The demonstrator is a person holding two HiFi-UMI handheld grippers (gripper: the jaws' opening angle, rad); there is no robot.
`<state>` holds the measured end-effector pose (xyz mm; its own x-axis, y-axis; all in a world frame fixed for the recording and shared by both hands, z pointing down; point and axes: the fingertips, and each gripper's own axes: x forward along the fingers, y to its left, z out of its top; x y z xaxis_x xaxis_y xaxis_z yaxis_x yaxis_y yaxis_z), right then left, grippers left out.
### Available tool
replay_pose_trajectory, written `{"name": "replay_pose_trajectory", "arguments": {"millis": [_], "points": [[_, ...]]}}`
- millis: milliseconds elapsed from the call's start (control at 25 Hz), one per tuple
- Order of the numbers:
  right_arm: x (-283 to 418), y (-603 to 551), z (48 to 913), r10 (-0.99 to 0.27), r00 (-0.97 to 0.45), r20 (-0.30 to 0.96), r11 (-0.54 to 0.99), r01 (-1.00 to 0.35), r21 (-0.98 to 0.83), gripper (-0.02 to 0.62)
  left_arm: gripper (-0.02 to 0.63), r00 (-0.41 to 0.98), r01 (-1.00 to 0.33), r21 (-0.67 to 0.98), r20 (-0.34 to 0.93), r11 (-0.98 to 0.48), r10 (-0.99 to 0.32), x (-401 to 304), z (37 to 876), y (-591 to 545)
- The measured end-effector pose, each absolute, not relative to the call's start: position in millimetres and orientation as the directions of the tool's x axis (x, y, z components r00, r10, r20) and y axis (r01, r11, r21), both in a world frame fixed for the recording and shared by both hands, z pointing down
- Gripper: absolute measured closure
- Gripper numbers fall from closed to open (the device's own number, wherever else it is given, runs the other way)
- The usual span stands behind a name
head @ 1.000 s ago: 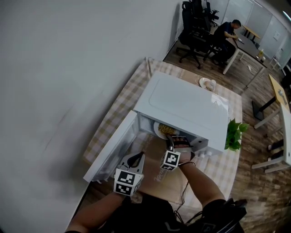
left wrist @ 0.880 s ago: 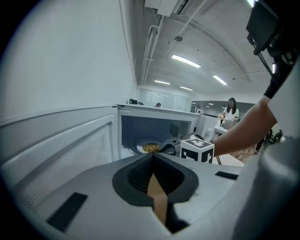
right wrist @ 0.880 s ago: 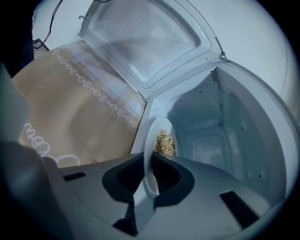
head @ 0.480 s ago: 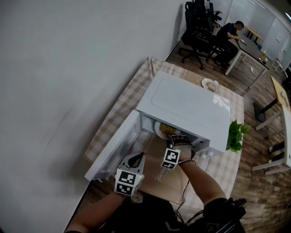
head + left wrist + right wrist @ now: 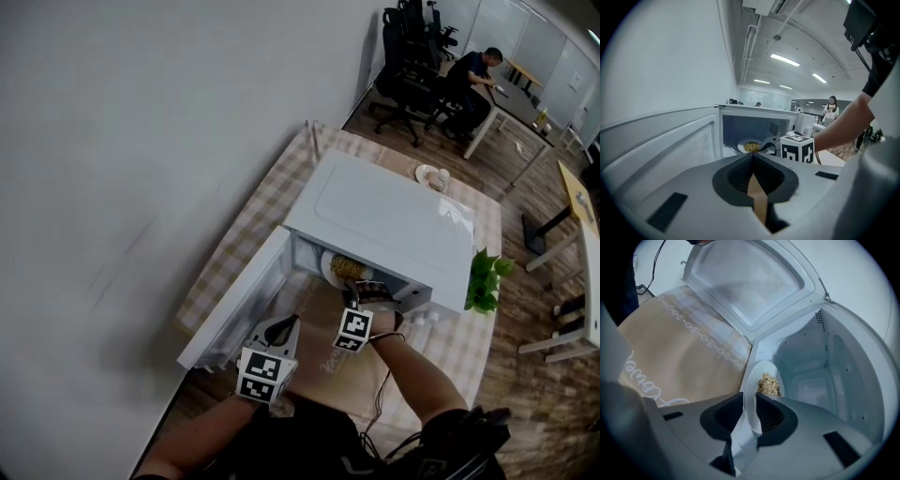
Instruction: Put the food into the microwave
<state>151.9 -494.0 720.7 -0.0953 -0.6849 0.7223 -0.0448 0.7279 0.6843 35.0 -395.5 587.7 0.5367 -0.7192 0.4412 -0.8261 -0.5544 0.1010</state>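
Checked cloth (image 5: 234,246) covers the table that stands against a pale wall, and a white microwave (image 5: 384,220) sits on it. Left of the microwave's cavity its door (image 5: 234,314) is swung wide open. In front of that door hovers the left gripper (image 5: 281,330); in the left gripper view its jaws meet at the tips, with nothing between them. A tan mat (image 5: 352,366) with a white looped border lies on the cloth in front of the microwave. At the mouth of the cavity is a white plate (image 5: 328,269) with a small heap of pale yellow-brown, crumbly food (image 5: 346,268) piled near its middle. The plate's far part is inside the cavity. The right gripper (image 5: 355,294) reaches to the microwave's opening. In the right gripper view its two jaws are clamped on the plate's near rim (image 5: 751,397), one on each face, with the food (image 5: 768,384) just beyond them. Right of the microwave stands a green leafy plant (image 5: 486,279).
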Motion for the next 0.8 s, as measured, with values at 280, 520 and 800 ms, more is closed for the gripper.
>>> {"name": "replay_pose_trajectory", "arguments": {"millis": [280,520,800], "points": [[140,-485,716,-0.674,-0.156,0.722,0.737,-0.090,0.670,0.565,0.597,0.547,-0.821,0.108,0.431,-0.561,-0.717,36,584,-392],[147,-497,720,-0.667,-0.138,0.732,0.745,-0.141,0.652,0.568,0.597,0.541,-0.825,0.104,0.431,-0.556,-0.722,32,583,-393],[148,-516,720,-0.656,-0.131,0.744,0.753,-0.195,0.629,0.568,0.597,0.532,-0.831,0.103,0.434,-0.547,-0.727,30,582,-395]]}}
